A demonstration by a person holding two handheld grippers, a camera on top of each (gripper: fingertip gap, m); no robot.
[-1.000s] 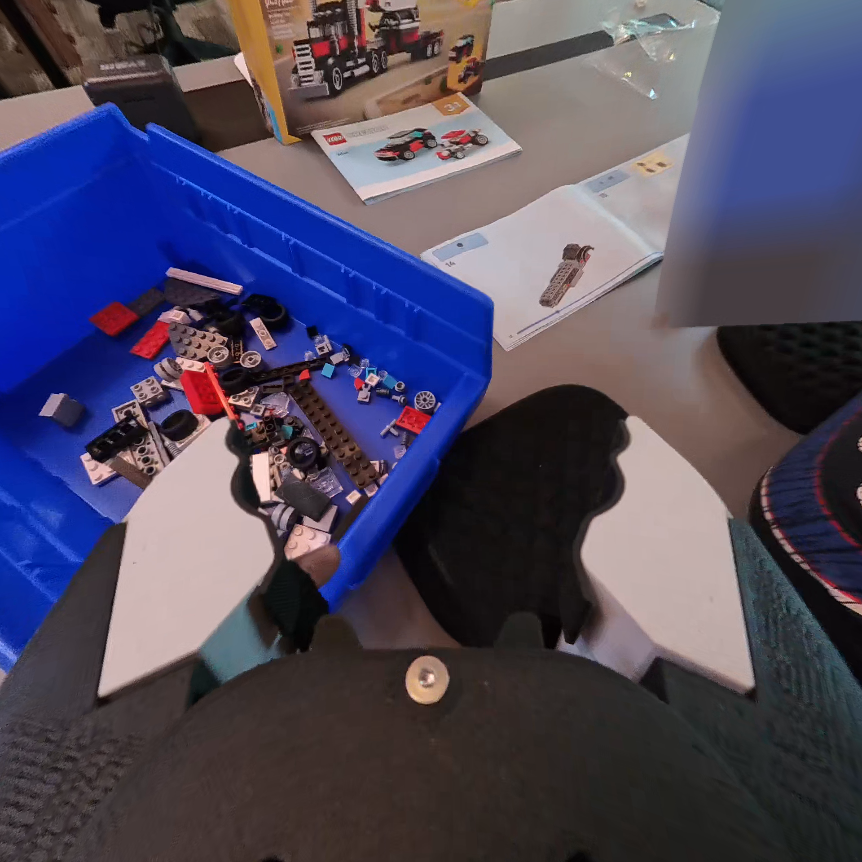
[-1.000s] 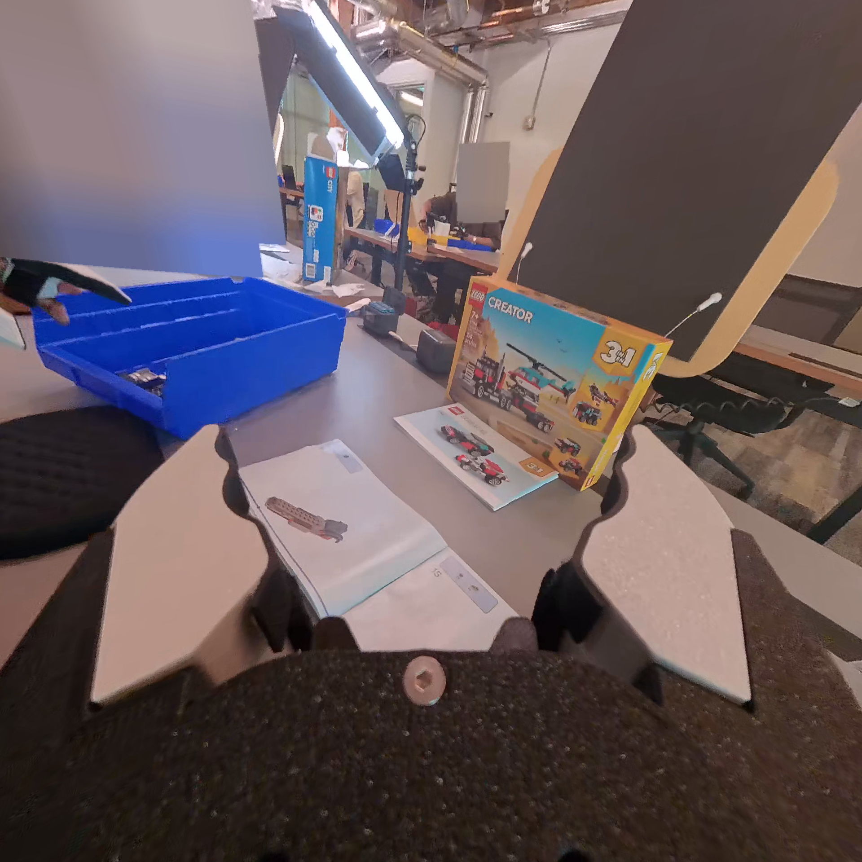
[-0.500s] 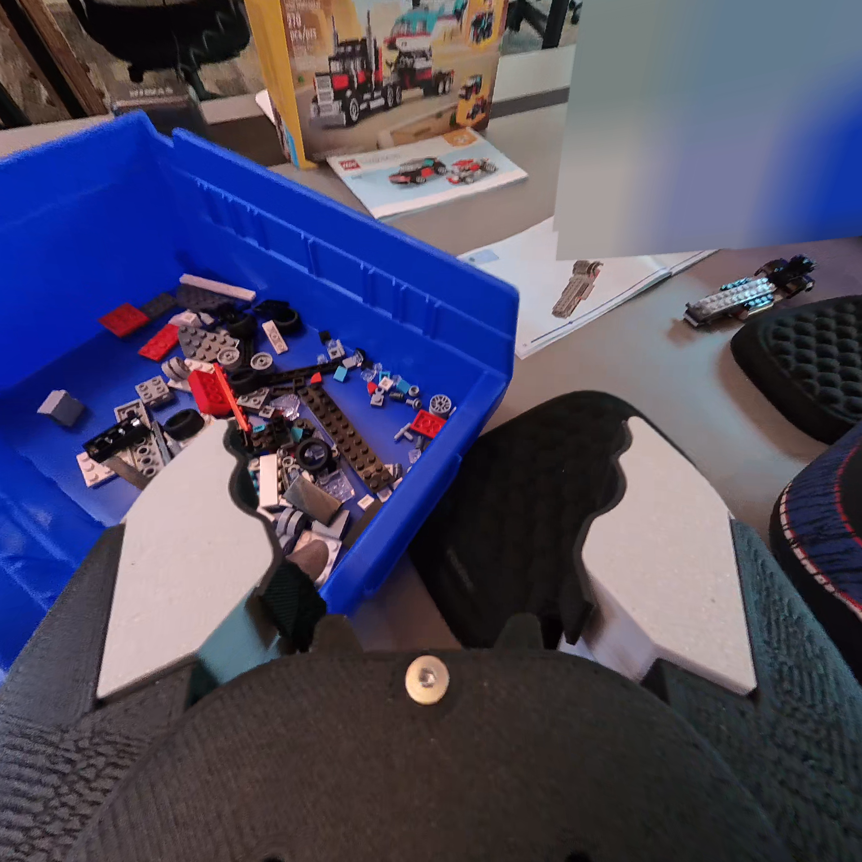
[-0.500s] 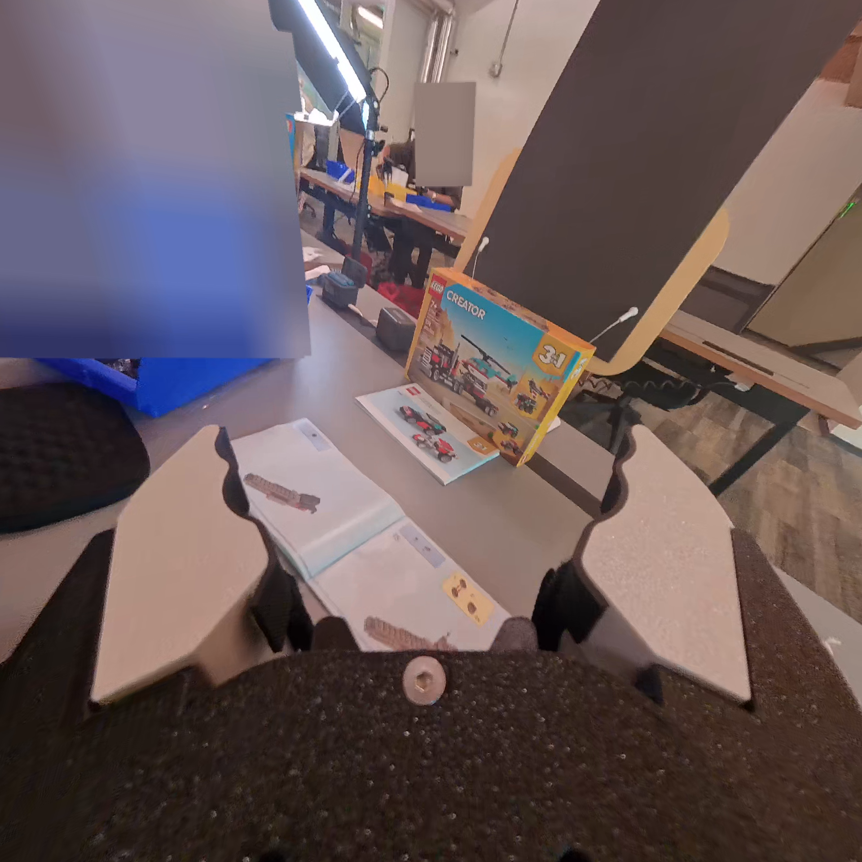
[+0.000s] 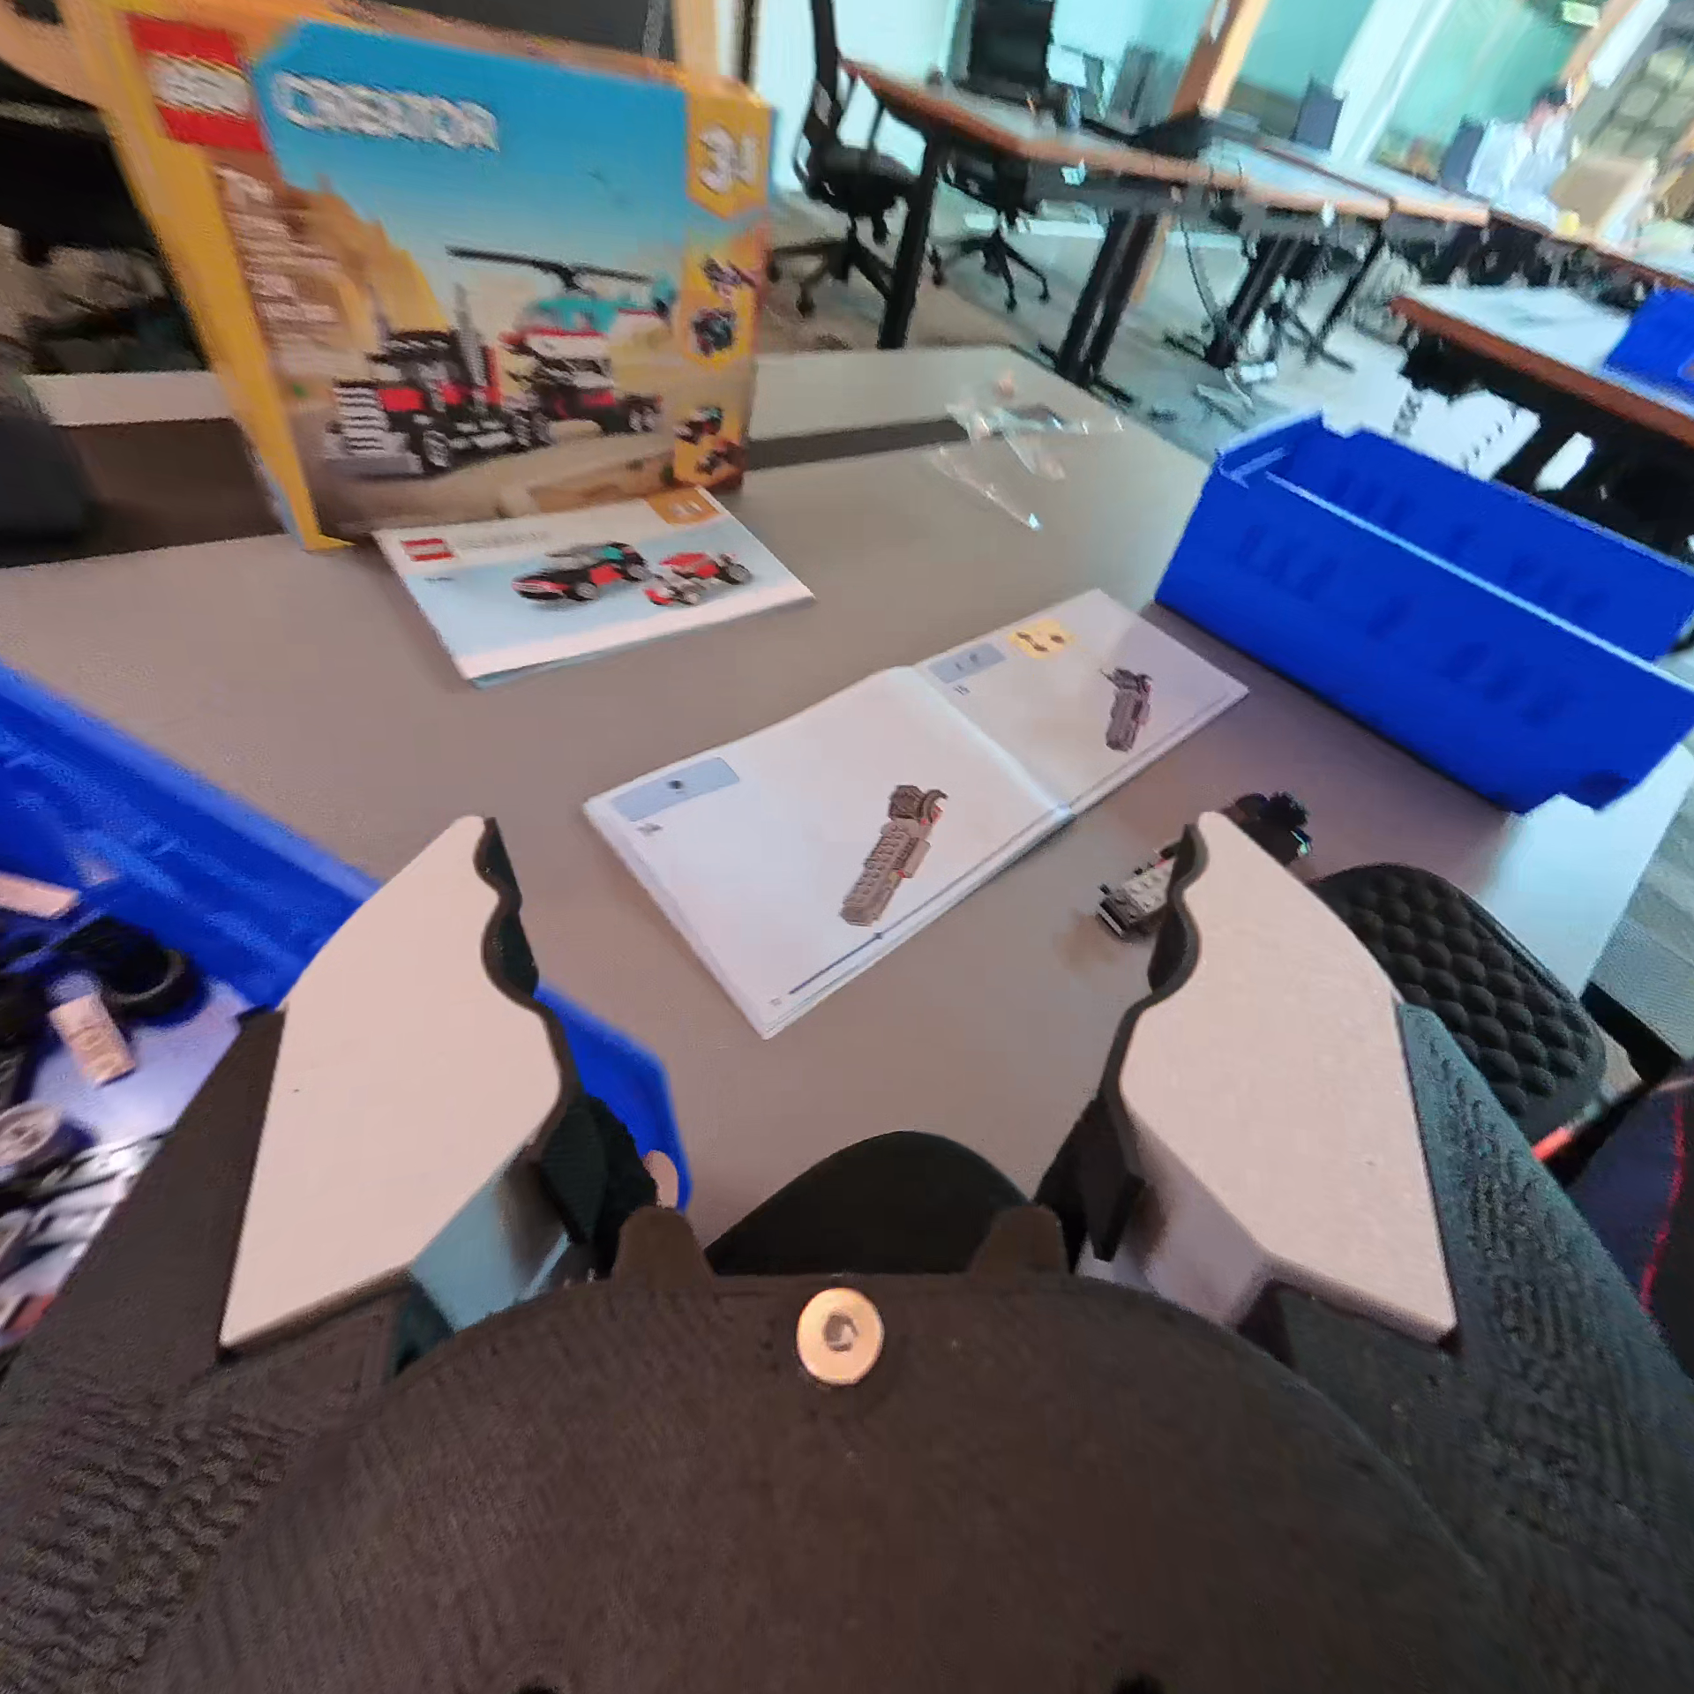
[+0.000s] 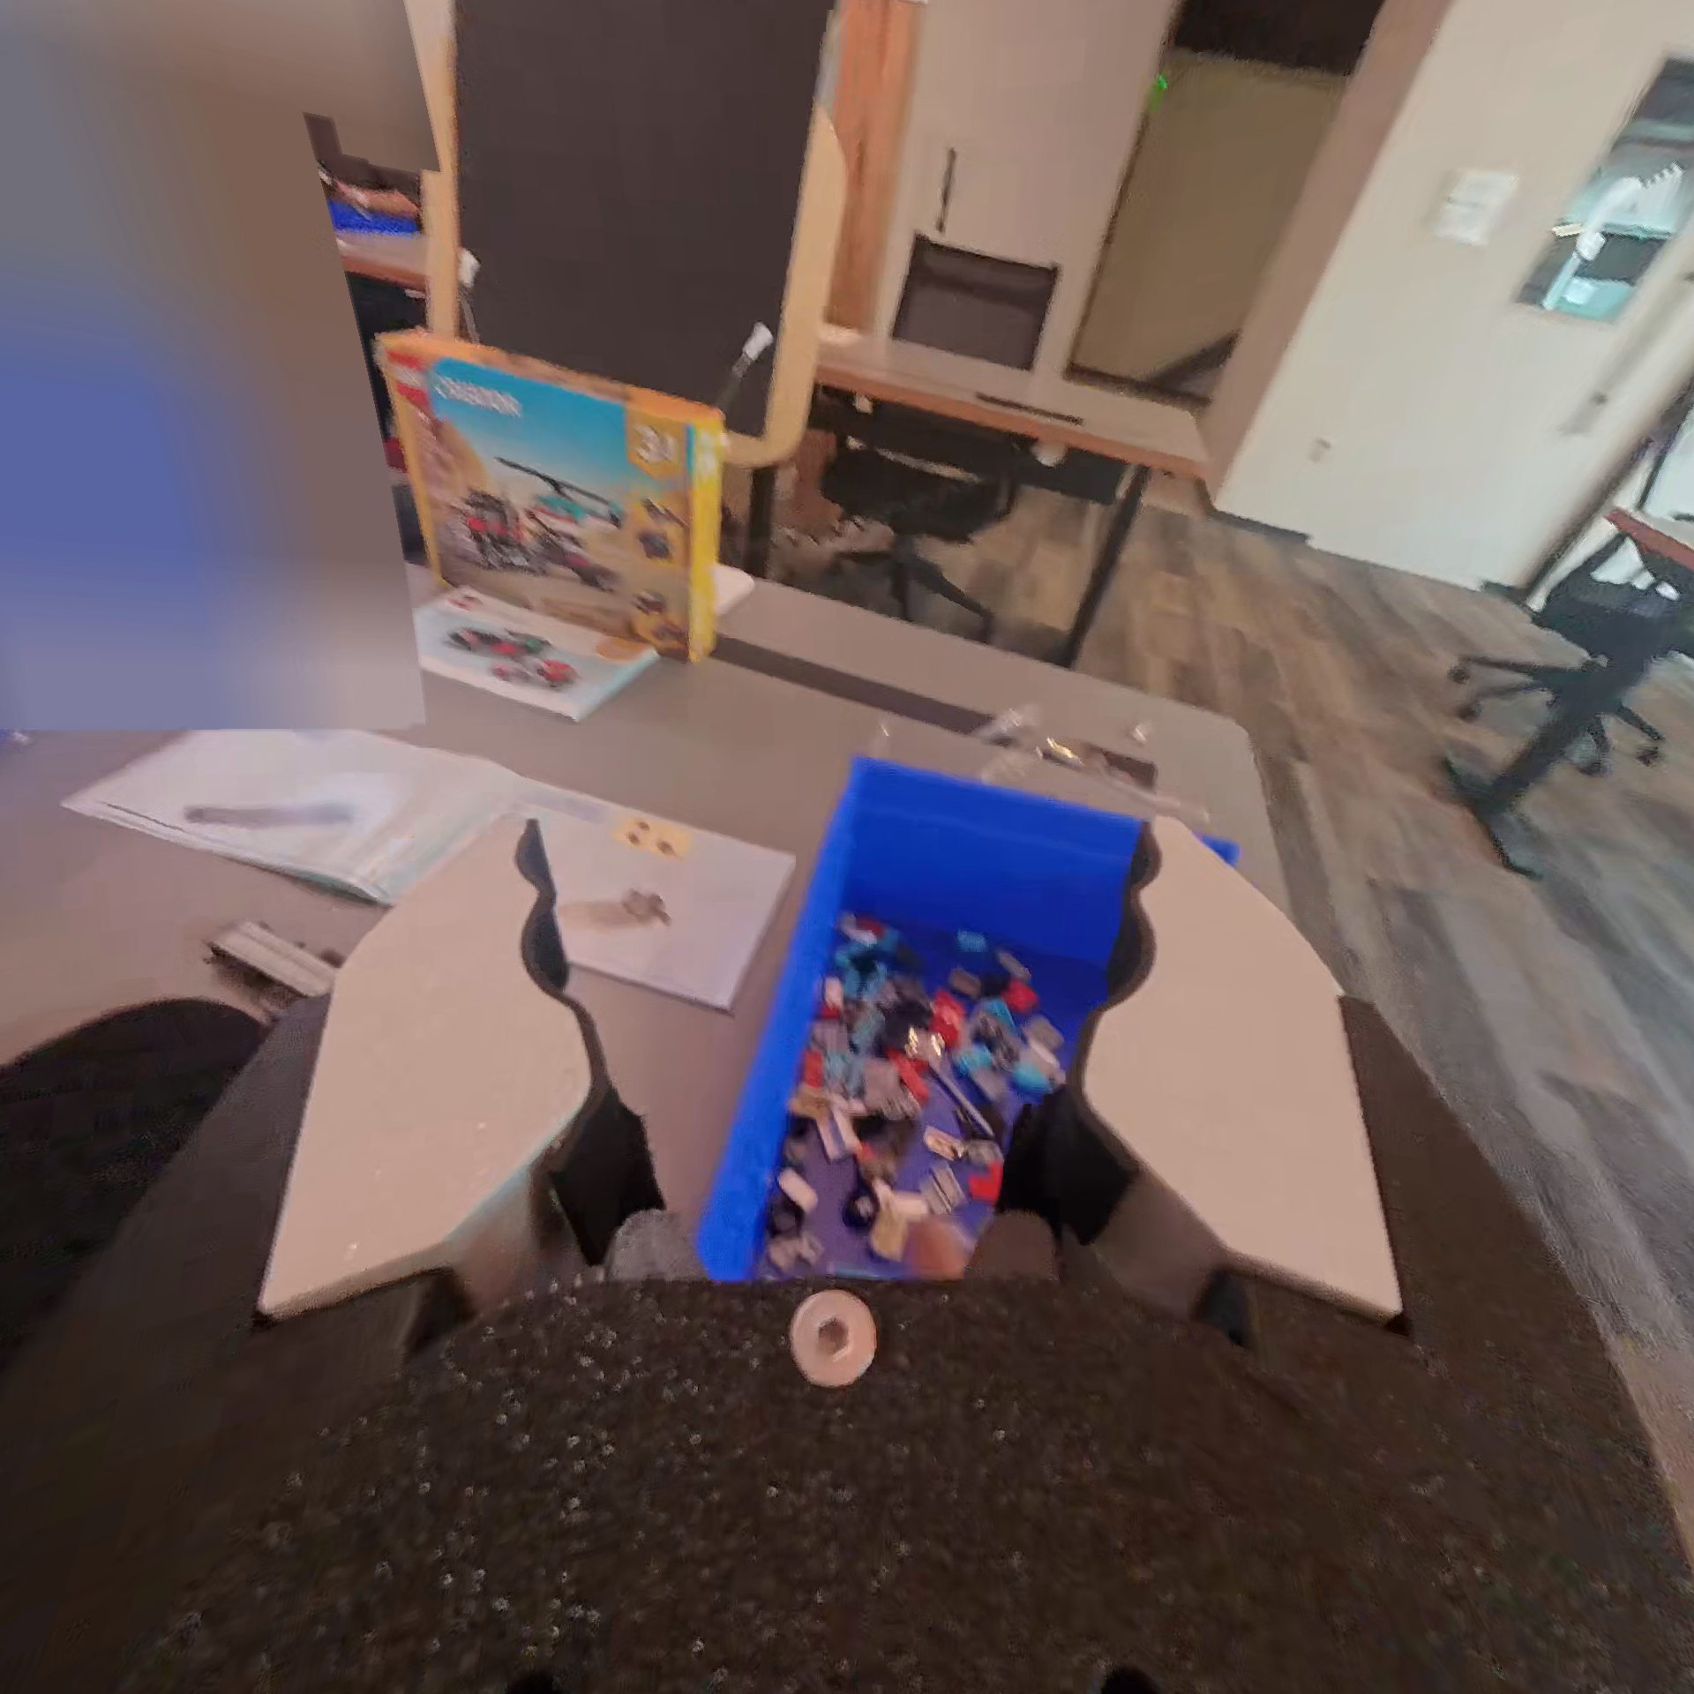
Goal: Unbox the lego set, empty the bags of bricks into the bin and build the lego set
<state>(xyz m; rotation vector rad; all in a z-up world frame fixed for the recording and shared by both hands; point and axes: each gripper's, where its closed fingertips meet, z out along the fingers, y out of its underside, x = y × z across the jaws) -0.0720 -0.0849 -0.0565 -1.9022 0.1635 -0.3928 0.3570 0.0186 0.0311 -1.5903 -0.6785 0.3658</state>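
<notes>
My left gripper [image 5: 839, 843] is open and empty, above the table between a blue bin [image 5: 137, 825] with loose bricks [image 5: 92, 1036] at its left and the open manual [image 5: 917, 807] ahead. A small grey and black partial build [image 5: 1141, 894] lies by its right finger. My right gripper [image 6: 836, 843] is open and empty, over the near end of a second blue bin [image 6: 990, 852] holding several loose bricks [image 6: 917, 1054]. This bin also shows in the left wrist view [image 5: 1421, 596]. The partial build [image 6: 266, 953] and the manual [image 6: 367, 816] lie to its left.
The lego box [image 5: 458, 275] stands at the back with a closed booklet [image 5: 596, 587] in front; both show in the right wrist view, box [image 6: 550, 495] and booklet [image 6: 522, 660]. Empty clear bags [image 6: 1054, 733] lie behind the right bin. Black pads [image 5: 1467, 990] [image 6: 92, 1100] sit near me. The table edge runs right of that bin. The partial build [image 6: 266, 953] lies around 20 cm away from my left fingertips.
The left view has swung right, from over the left bin toward the manual. The right view has swung right from the box and manual onto the second bin. Both grippers stay open.
</notes>
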